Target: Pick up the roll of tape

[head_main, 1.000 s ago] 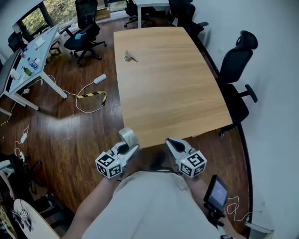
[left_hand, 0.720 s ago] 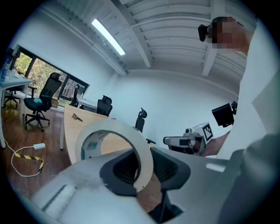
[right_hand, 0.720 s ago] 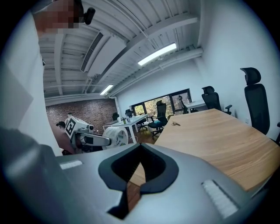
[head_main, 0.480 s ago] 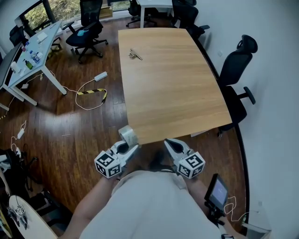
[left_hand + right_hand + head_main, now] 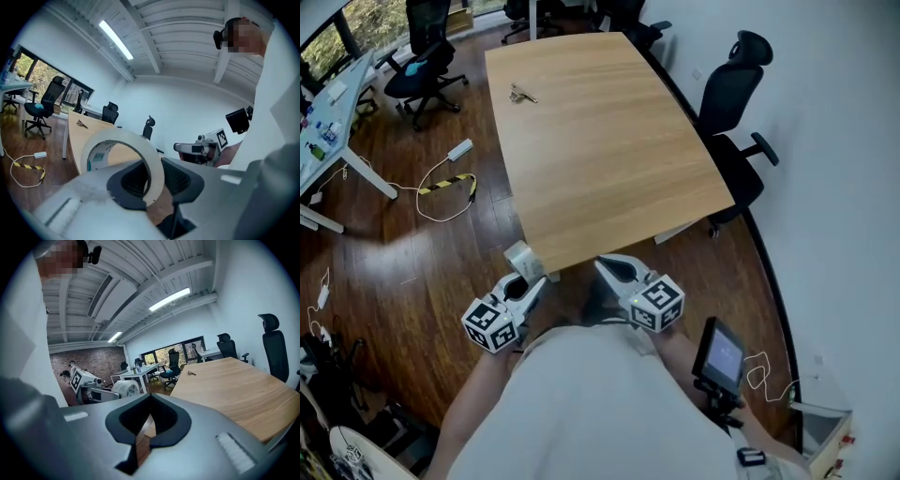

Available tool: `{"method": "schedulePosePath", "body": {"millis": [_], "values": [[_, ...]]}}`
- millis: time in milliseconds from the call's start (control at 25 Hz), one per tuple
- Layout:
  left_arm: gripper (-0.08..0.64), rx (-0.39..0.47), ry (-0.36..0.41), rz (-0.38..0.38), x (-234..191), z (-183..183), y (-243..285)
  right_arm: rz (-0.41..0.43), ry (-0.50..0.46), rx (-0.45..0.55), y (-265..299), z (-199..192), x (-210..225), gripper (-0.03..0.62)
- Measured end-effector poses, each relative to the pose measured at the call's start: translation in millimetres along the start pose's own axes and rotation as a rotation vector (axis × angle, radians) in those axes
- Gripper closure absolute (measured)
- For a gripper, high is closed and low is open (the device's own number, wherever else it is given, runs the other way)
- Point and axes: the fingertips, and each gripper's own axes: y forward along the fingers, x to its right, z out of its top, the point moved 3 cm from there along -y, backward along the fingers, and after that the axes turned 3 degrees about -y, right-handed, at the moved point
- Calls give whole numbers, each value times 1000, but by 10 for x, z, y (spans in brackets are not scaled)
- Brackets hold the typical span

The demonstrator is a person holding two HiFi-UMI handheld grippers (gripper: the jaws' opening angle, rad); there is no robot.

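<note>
Tape is clear of any surface: the wide, whitish roll of tape (image 5: pixel 157 164) stands on edge in the left gripper (image 5: pixel 525 281), one black ribbed pad inside the ring and the other outside, both pressing on its band. In the head view the roll hangs just off the near edge of the long light-wood table (image 5: pixel 600 150), above the dark wooden floor (image 5: pixel 422 253) and close in front of the person's torso. The right gripper (image 5: pixel 151 395) is just beside it, its jaws together at the tips with nothing between them. A small bunch of metal keys (image 5: pixel 521 94) lies at the table's far end, and a black office chair (image 5: pixel 733 94) stands along the table's right side.
</note>
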Motion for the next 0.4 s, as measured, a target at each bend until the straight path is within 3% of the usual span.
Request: {"method": "schedulePosePath", "body": {"millis": [400], "values": [[463, -12, -4, -4, 78, -61, 56, -13, 7, -4, -153, -74, -8, 586]]}}
